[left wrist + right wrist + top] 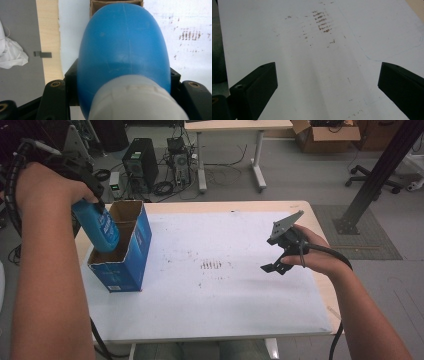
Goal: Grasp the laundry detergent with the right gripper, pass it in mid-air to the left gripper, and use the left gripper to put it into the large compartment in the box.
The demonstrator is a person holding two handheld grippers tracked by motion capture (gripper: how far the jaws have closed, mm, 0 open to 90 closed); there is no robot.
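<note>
A blue plastic bottle (97,225) with a white cap end (135,100) hangs tilted, its bottom end inside the open top of a blue cardboard box (131,251) at the table's left. My left gripper (92,195) is shut on the bottle near its neck; in the left gripper view the bottle (125,50) bulges between the black jaws, with the box's brown edge (115,2) beyond it. My right gripper (274,265) hovers over the right half of the table, open, with nothing but the white surface (317,75) between its jaws.
The white table sheet (225,290) carries brown scuff marks (210,265) at its middle. Behind the table the floor holds computer towers (140,162), cables, another desk (235,127) and a black post (380,170).
</note>
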